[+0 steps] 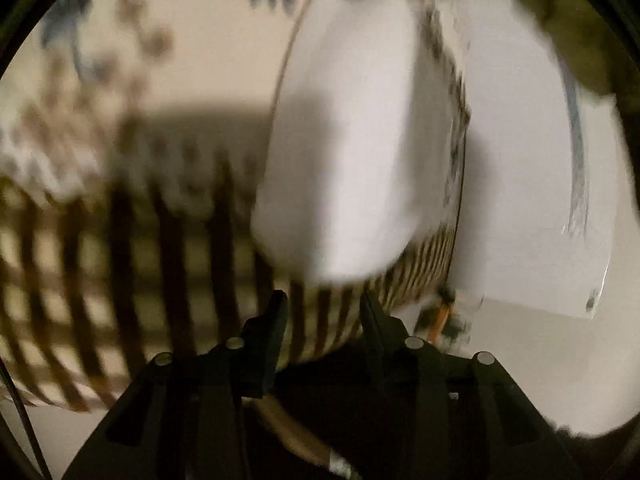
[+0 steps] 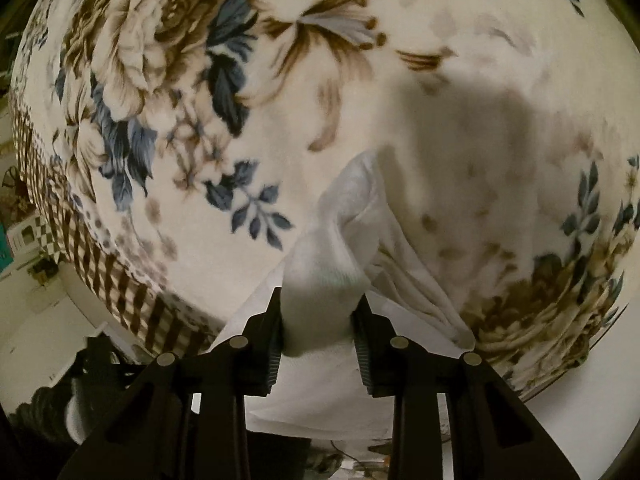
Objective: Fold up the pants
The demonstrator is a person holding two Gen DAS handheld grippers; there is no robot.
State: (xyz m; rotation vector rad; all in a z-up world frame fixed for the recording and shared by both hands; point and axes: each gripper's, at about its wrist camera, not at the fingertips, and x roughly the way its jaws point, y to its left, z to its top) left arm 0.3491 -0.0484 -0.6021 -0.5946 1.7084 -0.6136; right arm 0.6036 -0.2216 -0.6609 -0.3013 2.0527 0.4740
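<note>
White fabric pants gripped by the right gripper over a floral bedspread.

In the right wrist view, a bunched fold of the white fabric pants (image 2: 340, 256) is clamped between the two black fingers of the right gripper (image 2: 319, 308), and the rest of the garment is seen trailing away from the fingertips and down the right side onto the cream floral blanket with a brown checked border (image 2: 168, 92). In the left wrist view, which is heavily blurred, the white cloth (image 1: 340, 152) is seen just ahead of the left gripper (image 1: 322, 304), above its fingertips. The left jaws are parted with the checked border (image 1: 120, 264) visible in the gap; whether any cloth is pinched there cannot be told.
</note>
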